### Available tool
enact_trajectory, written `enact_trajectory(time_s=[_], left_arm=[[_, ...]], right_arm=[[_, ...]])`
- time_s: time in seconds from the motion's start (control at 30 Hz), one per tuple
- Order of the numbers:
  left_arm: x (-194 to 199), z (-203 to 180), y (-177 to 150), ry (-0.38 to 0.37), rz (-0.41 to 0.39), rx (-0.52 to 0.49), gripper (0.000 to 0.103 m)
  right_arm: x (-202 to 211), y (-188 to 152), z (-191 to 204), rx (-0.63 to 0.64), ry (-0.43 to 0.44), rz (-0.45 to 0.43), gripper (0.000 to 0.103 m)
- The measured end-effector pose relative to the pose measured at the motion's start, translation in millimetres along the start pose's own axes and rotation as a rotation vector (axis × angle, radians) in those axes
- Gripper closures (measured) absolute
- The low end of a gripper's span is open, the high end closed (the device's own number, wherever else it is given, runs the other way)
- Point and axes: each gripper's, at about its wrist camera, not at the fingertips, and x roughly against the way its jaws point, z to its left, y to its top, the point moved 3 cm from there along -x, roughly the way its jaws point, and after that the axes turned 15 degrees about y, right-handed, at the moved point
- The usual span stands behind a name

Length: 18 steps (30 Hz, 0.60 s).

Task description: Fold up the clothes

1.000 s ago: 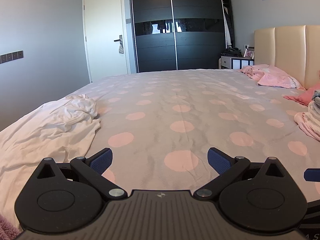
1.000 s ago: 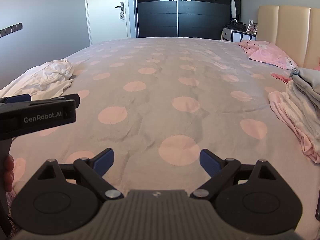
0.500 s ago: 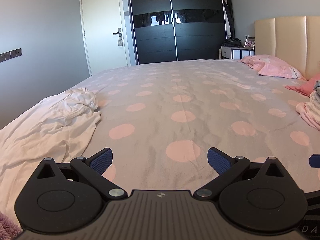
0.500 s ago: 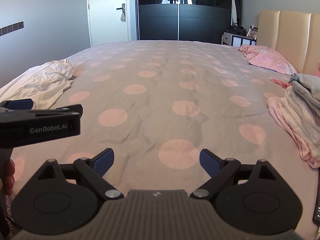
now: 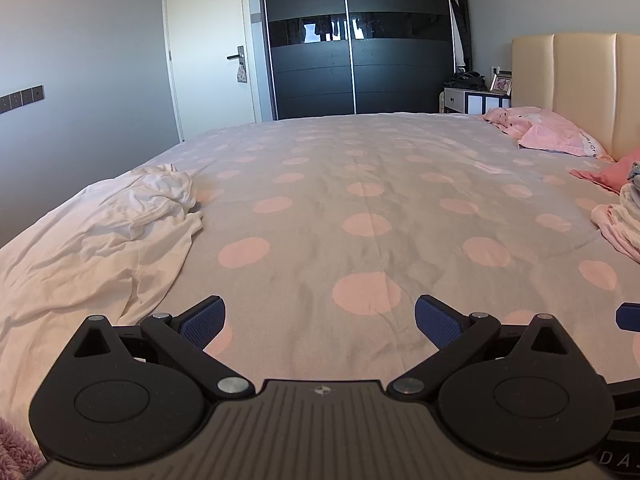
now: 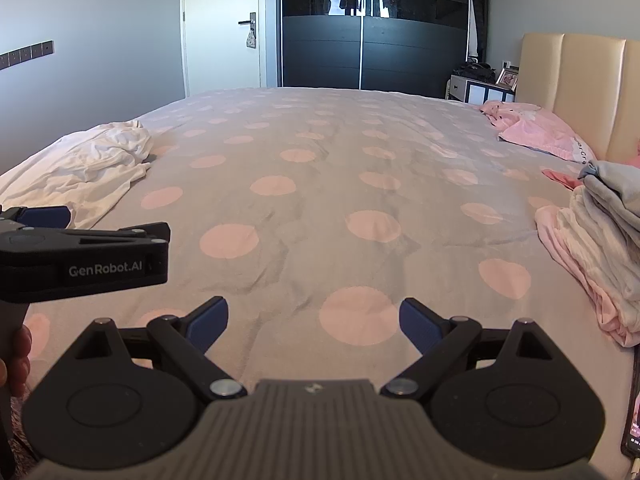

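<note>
1. Right now your left gripper (image 5: 318, 322) has its jaws spread wide and holds nothing, above the polka-dot bedspread (image 5: 360, 200).
2. Your right gripper (image 6: 314, 320) is the same: jaws apart, nothing between them.
3. White crumpled garment (image 5: 108, 232) lies ahead and to the left of your left gripper, near its left finger but not touching; long axis runs away from you along the bed's left edge.
4. In the right wrist view that garment (image 6: 92, 160) sits well off to the left, beyond the left gripper's body (image 6: 84, 260).
5. Left hand is clearly nearer, so likely reach there first.
6. Pile of clothes (image 6: 600, 236) sits ahead and right of your right gripper, untouched; whether folded, can't tell.
</note>
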Motion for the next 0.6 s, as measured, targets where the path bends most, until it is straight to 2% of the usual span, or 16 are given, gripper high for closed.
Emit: enact_trajectory(time_s=[0.6], left_arm=[[1.8, 1.1, -1.2, -0.019, 0.011, 0.015, 0.0]], right_arm=[[0.1, 0.6, 1.5, -0.002, -0.001, -0.001, 0.009]])
